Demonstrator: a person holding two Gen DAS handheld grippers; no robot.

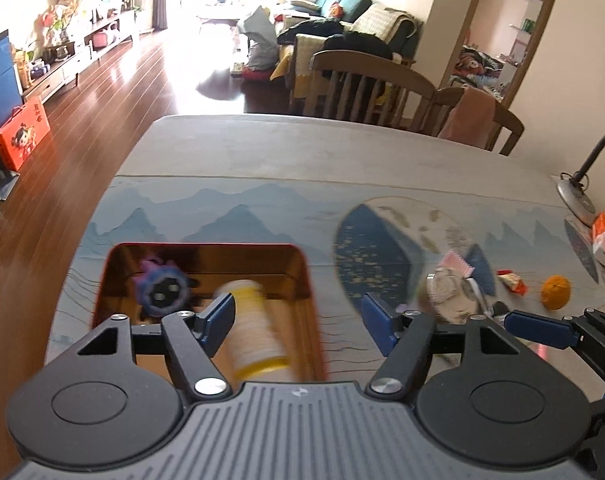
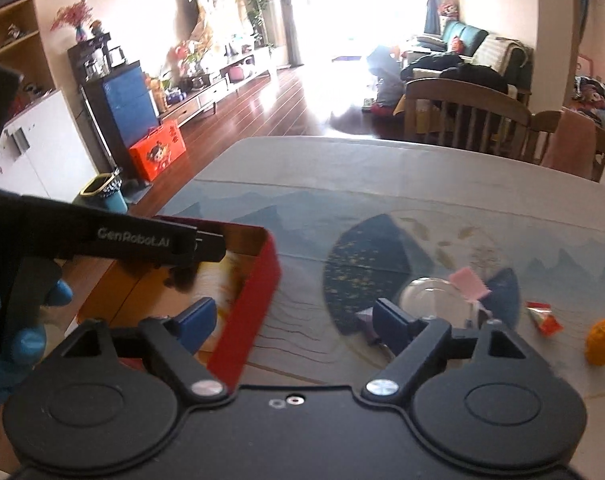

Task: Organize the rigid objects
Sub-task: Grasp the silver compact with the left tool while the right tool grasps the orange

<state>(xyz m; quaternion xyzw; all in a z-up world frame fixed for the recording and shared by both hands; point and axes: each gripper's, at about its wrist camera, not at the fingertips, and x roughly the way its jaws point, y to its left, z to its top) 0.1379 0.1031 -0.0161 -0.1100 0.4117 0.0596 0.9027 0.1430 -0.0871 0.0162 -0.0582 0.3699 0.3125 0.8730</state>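
- Rigid objects are split between two places: the red tin (image 1: 206, 276) at the left of the counter (image 1: 302, 152), and a small cluster on the round print to its right.
- Inside the tin: one white bottle with yellow bands (image 1: 254, 336), lying on its side, and one purple-and-blue spiky toy (image 1: 160, 292) near the far left corner.
- On the counter: one clear dome (image 2: 436, 300), one pink card (image 2: 468, 284) touching it, one red-and-white wrapper (image 2: 544, 318), one orange fruit (image 2: 602, 340). The cluster is blurred and may hide further pieces.
- Left gripper (image 1: 298, 320): jaws stand well apart and grip nothing; the bottle shows between them but lies free in the tin below.
- Right gripper (image 2: 290, 320): jaws stand wide and empty, straddling the tin's right wall, with the dome just beyond the right finger.
- Step in hand, as judged: a placement into the tin is complete and both grippers are free for the next pick.
- Next move calls for: carry the right gripper over to the cluster, centre its jaws on the dome, and descend until the fingers bracket its sides. The curved, smooth surface is likely to slip, so a low, square grip is advised.
- The left gripper should stay clear of the tin opening for the coming drop.
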